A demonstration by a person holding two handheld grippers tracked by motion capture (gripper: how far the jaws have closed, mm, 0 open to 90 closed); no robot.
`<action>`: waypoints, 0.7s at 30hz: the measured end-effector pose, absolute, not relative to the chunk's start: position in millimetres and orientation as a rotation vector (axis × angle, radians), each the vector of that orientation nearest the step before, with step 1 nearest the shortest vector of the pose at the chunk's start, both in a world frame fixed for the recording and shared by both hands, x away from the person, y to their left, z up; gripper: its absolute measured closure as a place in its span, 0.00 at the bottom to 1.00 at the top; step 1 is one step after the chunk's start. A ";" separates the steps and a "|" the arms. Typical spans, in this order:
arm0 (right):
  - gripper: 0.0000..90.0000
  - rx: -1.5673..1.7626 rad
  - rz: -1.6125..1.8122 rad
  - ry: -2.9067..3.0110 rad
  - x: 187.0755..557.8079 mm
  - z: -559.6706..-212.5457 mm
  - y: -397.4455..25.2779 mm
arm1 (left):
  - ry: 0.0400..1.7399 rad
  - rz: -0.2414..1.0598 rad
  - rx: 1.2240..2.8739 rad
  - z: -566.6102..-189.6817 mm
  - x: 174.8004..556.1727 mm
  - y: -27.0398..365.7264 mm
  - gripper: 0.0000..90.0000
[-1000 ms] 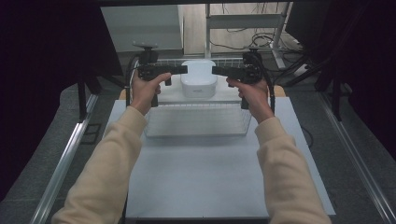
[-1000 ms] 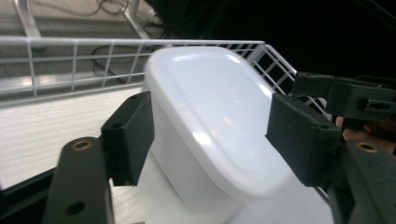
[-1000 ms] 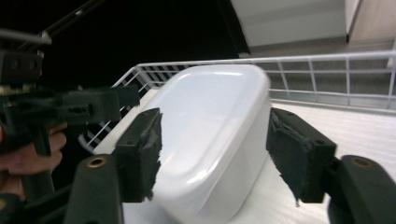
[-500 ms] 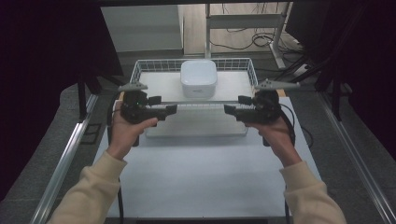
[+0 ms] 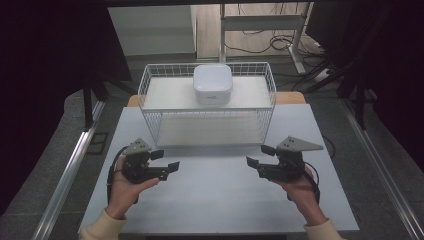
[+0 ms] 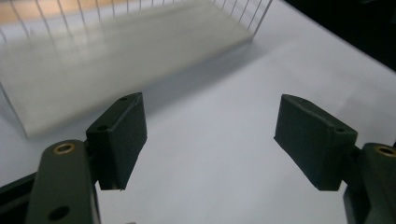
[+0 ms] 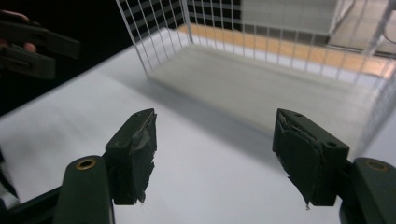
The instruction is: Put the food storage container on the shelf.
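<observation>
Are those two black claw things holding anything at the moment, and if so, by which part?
Nothing is held. The left gripper and the right gripper both stand open and empty above the white table, apart from the wire basket and the white box in it.

A white rounded square container (image 5: 212, 83) sits upright inside the white wire basket (image 5: 150, 100), lid on.

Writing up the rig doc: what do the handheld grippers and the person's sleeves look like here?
Both the left gripper and the right gripper are black, each topped with a grey three-cornered plate and trailing a black cable. The jaws are flat, dark rectangular blocks on arms with brass-coloured rivets; the right gripper's pads look frayed at the edges. The person's sleeves are cream-coloured with ribbed cuffs.
</observation>
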State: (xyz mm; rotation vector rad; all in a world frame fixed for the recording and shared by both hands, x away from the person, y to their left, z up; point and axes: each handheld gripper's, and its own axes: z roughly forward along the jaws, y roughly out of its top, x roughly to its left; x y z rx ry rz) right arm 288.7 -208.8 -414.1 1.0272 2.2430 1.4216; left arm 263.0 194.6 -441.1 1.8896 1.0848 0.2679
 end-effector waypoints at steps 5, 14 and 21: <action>0.34 1.061 1.380 2.281 273.9 -445.8 -213.1 | 1.125 0.250 1.888 -468.4 254.3 199.8 0.28; 0.34 1.032 1.320 2.348 265.8 -474.0 -204.9 | 1.157 0.267 1.915 -485.3 249.5 203.6 0.28; 0.34 1.029 1.303 2.343 267.6 -480.8 -210.0 | 1.164 0.275 1.916 -490.7 249.8 201.5 0.28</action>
